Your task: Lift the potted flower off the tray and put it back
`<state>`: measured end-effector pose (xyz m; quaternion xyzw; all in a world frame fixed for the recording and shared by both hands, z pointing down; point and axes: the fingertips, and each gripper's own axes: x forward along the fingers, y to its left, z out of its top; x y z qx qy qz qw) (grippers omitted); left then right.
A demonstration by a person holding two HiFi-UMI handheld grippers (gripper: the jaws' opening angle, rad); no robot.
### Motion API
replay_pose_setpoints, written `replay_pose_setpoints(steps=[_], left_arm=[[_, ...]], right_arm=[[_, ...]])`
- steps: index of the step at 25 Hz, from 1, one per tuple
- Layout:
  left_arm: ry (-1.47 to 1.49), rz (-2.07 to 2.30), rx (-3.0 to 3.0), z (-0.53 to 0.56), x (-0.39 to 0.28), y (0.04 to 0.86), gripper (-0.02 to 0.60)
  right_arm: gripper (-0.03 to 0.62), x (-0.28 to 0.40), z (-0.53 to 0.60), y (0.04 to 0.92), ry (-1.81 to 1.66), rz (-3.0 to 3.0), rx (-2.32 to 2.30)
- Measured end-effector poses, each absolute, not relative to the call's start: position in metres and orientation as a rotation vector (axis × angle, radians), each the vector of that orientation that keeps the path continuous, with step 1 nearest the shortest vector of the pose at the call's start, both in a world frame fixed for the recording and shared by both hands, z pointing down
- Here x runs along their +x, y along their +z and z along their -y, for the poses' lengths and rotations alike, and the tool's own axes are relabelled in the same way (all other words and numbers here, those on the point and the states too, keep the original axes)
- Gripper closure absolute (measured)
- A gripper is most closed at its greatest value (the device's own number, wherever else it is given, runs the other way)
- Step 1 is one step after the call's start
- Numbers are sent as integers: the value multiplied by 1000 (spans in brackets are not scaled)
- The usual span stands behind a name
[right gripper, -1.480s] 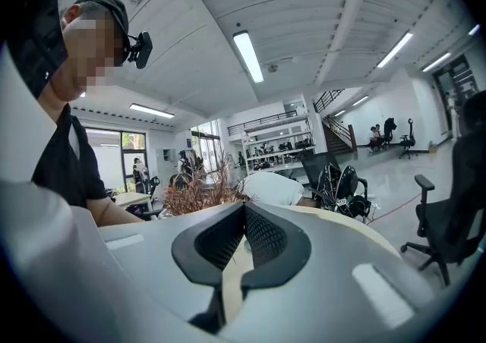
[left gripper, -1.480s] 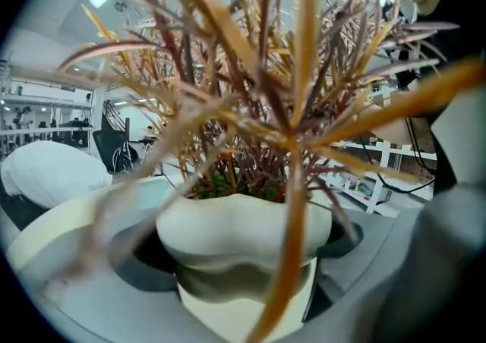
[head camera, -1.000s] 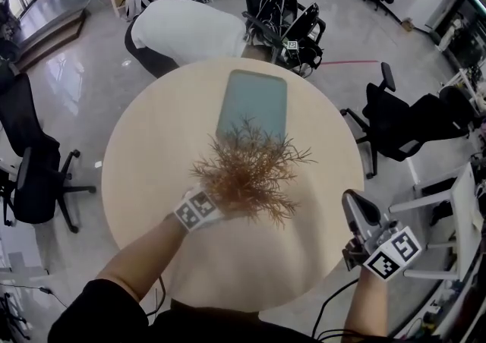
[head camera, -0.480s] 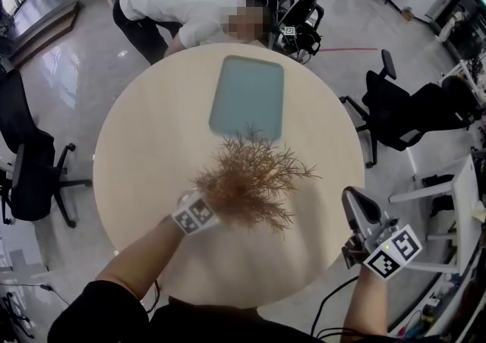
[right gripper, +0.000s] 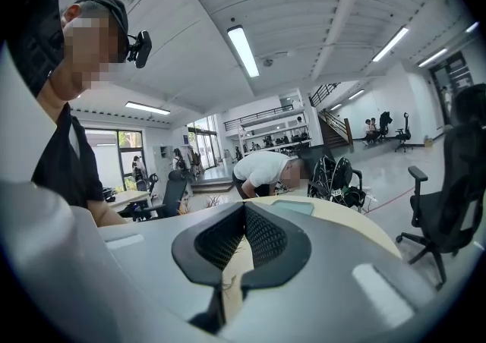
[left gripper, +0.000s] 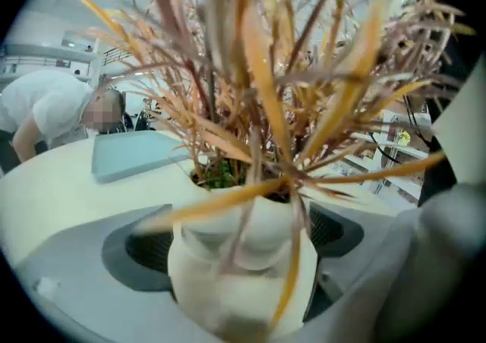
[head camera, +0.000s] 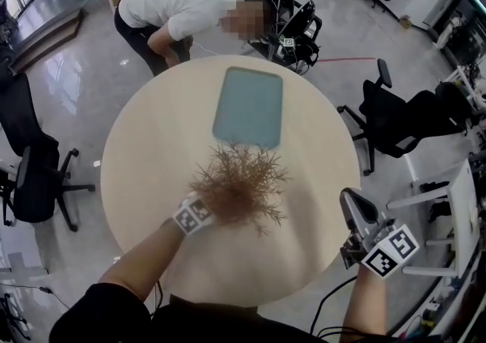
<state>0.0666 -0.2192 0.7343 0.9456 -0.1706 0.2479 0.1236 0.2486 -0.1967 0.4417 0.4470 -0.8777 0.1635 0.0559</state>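
Bright, even indoor light from ceiling strip lamps; glare streaks the glossy floor at the head view's upper left. Both gripper views bend strongly toward dark round edges. The close pot and stems are blurred.
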Motion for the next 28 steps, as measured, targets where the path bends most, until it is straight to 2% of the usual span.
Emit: replay_pose_setpoints(steps=[8,17,19,23,28], left_arm=[[617,606,2668,209,1,705,57],[345,701,2722,219,-82,581,68],[238,705,2738,221,-100,536,102],[59,712,2770,220,-128,454,266],[-49,776,2871,190,-144,367,367]], right_arm=[[580,232,191,408,454,2656,1391],[579,191,172,355,377,2649,1470],[579,178,163,342,361,2642,1498],[579,154,143,318,330,2639,1533],[579,143,112,283,262,2668,1547]])
